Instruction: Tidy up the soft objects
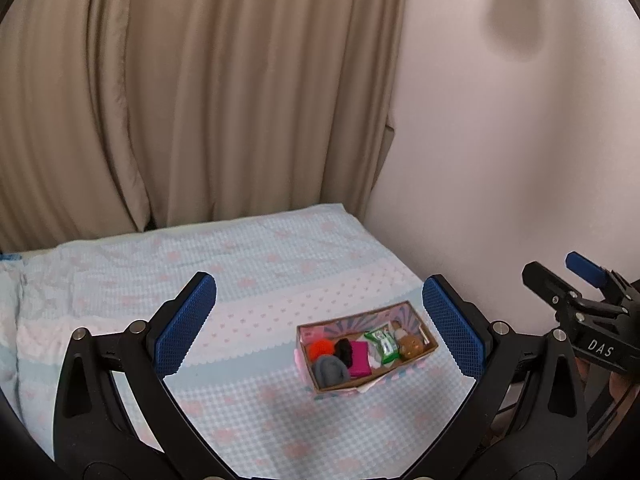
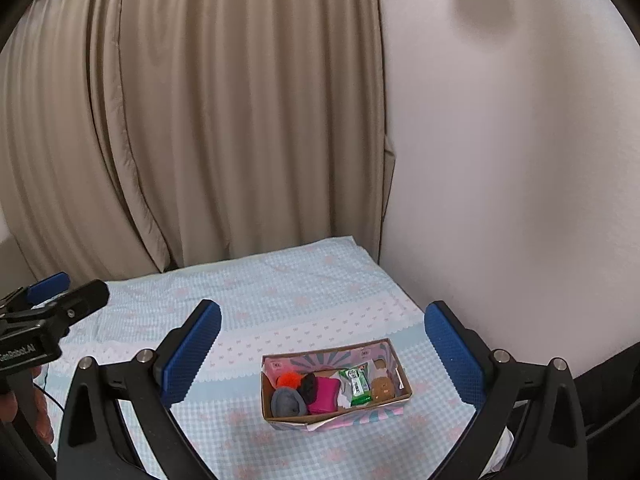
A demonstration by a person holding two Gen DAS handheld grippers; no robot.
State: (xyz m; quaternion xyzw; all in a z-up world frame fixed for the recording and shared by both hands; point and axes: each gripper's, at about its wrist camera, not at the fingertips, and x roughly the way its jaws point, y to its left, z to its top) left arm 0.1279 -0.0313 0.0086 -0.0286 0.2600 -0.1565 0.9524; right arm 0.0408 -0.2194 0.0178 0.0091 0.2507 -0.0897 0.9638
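A patterned cardboard box [image 1: 344, 387] sits on the bed, right of centre. Inside it lie an orange pom-pom [image 1: 319, 348], a black soft piece [image 1: 344, 350], a grey one [image 1: 330, 368], a magenta pouch [image 1: 359, 358], a green packet [image 1: 383, 344] and a brown round plush [image 1: 411, 346]. My left gripper [image 1: 320, 320] is open and empty, held well above and short of the box. The right gripper [image 2: 323, 344] is also open and empty, with the box [image 2: 340, 420] framed between its blue pads [image 2: 192, 356]. Each gripper shows at the edge of the other's view.
The bed cover [image 1: 240, 264] is pale blue check with pink bows and a white band. Beige curtains [image 1: 200, 100] hang behind the bed and a white wall [image 1: 500, 160] runs along its right side. A hand [image 2: 40, 420] holds the left tool's handle.
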